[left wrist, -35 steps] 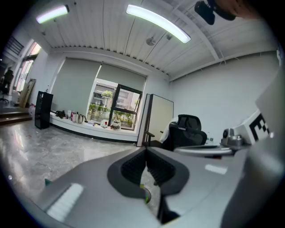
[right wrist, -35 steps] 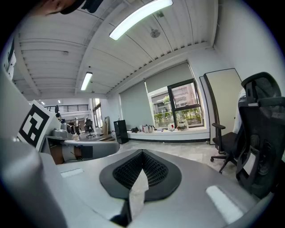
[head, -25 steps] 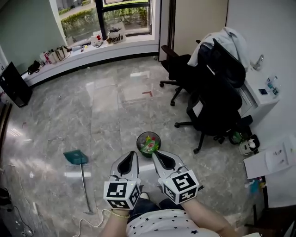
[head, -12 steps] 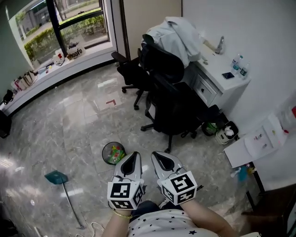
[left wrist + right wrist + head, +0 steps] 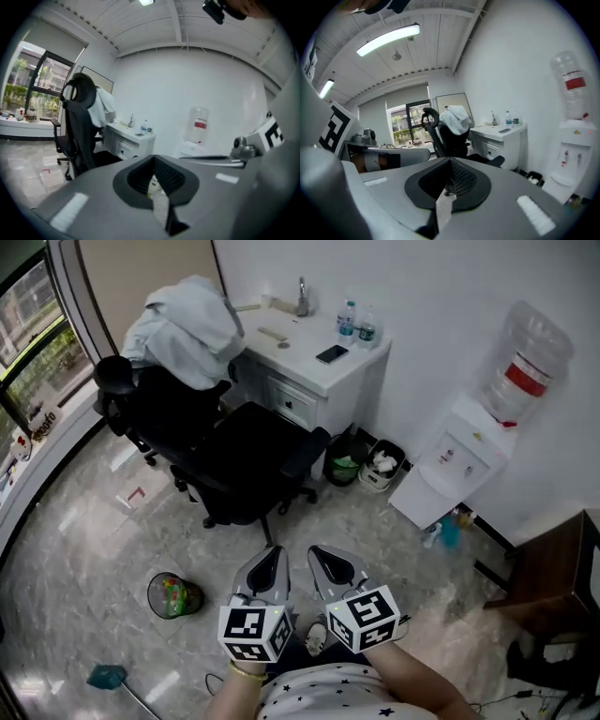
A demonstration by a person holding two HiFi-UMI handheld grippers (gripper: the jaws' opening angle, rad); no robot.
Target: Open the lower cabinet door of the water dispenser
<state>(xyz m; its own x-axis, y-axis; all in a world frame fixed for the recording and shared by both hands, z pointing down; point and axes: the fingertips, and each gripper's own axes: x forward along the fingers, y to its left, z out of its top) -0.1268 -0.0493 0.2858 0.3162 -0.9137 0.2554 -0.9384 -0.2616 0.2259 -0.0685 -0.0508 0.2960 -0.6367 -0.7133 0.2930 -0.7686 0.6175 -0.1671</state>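
The white water dispenser (image 5: 455, 465) stands against the far wall at the right, with a clear bottle (image 5: 525, 357) on top; its lower cabinet door (image 5: 420, 500) is closed. It also shows far ahead in the left gripper view as the dispenser (image 5: 197, 143), and at the right edge of the right gripper view as the dispenser (image 5: 572, 159). My left gripper (image 5: 270, 561) and right gripper (image 5: 323, 561) are held side by side near my body, well short of the dispenser. Both are shut with nothing in them, as the left gripper (image 5: 153, 159) and right gripper (image 5: 450, 163) show.
Black office chairs (image 5: 244, 465), one draped with a pale jacket, stand ahead on the left. A white desk (image 5: 319, 371) carries bottles and a phone. Small bins (image 5: 361, 465) sit beside it. A waste basket (image 5: 173, 594) is near my left. A brown table (image 5: 553, 577) stands at the right.
The whole view has swung from the window side round to the desk and the water dispenser. Both grippers stayed shut and side by side in front of me.
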